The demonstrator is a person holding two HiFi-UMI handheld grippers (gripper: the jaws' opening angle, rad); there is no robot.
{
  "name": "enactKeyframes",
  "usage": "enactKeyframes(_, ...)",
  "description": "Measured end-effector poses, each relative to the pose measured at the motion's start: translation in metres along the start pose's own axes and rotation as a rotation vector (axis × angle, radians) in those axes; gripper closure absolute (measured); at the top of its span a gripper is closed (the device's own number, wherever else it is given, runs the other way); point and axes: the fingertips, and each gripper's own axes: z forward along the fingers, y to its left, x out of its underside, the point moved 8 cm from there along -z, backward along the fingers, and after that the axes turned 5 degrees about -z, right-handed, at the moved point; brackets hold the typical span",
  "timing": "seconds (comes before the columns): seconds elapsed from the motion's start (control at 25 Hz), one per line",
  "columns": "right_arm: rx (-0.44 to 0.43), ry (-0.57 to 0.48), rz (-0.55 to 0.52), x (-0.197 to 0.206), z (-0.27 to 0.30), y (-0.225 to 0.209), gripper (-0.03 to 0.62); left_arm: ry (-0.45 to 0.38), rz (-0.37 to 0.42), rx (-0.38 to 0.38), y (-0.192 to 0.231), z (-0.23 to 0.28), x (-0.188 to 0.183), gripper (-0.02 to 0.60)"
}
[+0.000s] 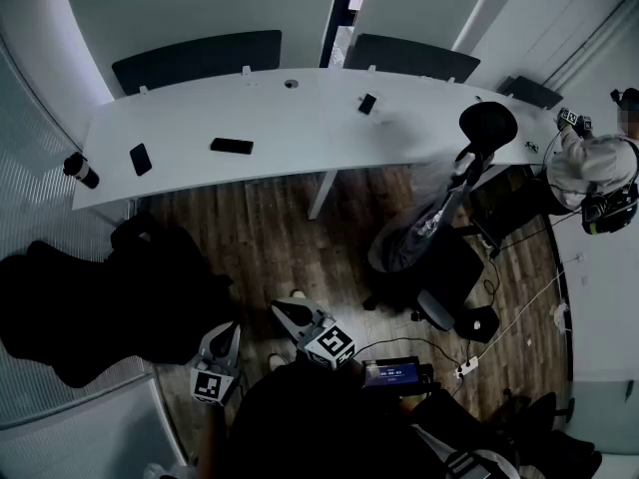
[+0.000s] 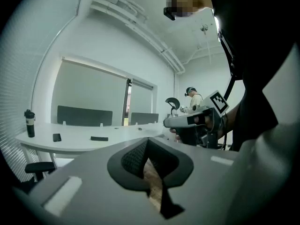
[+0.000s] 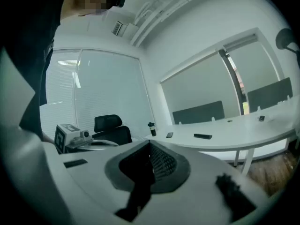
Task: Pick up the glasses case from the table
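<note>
The glasses case (image 1: 232, 146) is a flat black oblong lying on the long white table (image 1: 300, 128), left of its middle. It also appears far off as a dark bar, the case (image 2: 99, 138) in the left gripper view and the case (image 3: 203, 136) in the right gripper view. Both grippers hang low near my body, well short of the table. My left gripper (image 1: 230, 329) has its jaws together with nothing between them, seen close up as the left gripper (image 2: 146, 142). My right gripper (image 1: 281, 310) is likewise shut and empty, the right gripper (image 3: 150, 144) showing its pads meeting.
On the table lie a black phone (image 1: 141, 159), a dark bottle (image 1: 80, 170) at the left end and a small dark item (image 1: 367, 103). A black office chair (image 1: 100, 307) stands left, another chair (image 1: 449, 247) right. A person (image 1: 599, 173) sits at the far right. Cables and a power strip (image 1: 466, 369) cross the floor.
</note>
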Motion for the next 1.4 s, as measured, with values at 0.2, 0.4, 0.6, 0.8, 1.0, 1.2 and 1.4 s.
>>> enactKeyframes(0.2,0.004,-0.019,0.012,-0.013,0.007,-0.064,0.586,0.029,-0.035,0.001,0.007,0.070,-0.028,0.575)
enactKeyframes(0.4,0.031,-0.017,0.033,-0.013,0.007,-0.127,0.586,0.054,-0.013,0.040,0.013,0.134,-0.033,0.575)
enactKeyframes(0.6,0.078,-0.016,0.076,-0.016,-0.001,-0.193,0.586,0.085,-0.006,0.051,0.017,0.190,-0.040,0.575)
enactKeyframes(0.8,0.120,-0.035,0.112,-0.020,0.002,-0.241,0.586,0.129,-0.053,0.017,0.025,0.224,-0.062,0.575)
enactKeyframes(1.0,0.109,-0.009,0.114,-0.022,0.020,-0.264,0.586,0.116,-0.028,0.019,0.039,0.236,-0.053,0.575)
enactKeyframes(1.2,0.065,0.019,0.094,-0.027,0.051,-0.268,0.586,0.115,-0.108,-0.027,0.067,0.248,-0.052,0.575)
enactKeyframes(1.4,0.098,0.041,0.079,-0.038,0.075,-0.288,0.586,0.086,-0.107,0.018,0.105,0.283,-0.052,0.575)
